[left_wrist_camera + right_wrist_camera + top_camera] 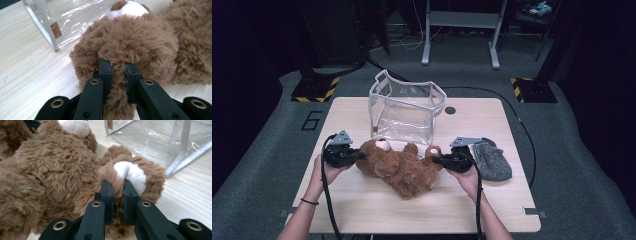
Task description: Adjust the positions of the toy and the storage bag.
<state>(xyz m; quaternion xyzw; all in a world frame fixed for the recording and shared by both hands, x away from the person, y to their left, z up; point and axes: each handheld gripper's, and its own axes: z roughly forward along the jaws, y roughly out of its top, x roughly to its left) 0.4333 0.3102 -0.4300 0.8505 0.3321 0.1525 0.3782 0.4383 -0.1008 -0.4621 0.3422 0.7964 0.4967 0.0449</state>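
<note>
A brown teddy bear (402, 167) lies across the middle of the light wooden table (362, 210). My left gripper (362, 156) is at its left end, shut on a fold of brown fur at the bear's head (140, 37); in the left gripper view the jaws (118, 67) pinch the fur between them. My right gripper (436, 160) is at the bear's right end. In the right gripper view that gripper (118, 186) is shut on a paw with a white pad (131, 173), beside the bear's body (55, 170).
A clear plastic bag (404, 107) with white trim stands open just behind the bear, near both grippers (57, 22) (162, 140). A grey knitted item (492, 160) lies right of my right hand. A dark round hole (450, 110) sits in the table's far side.
</note>
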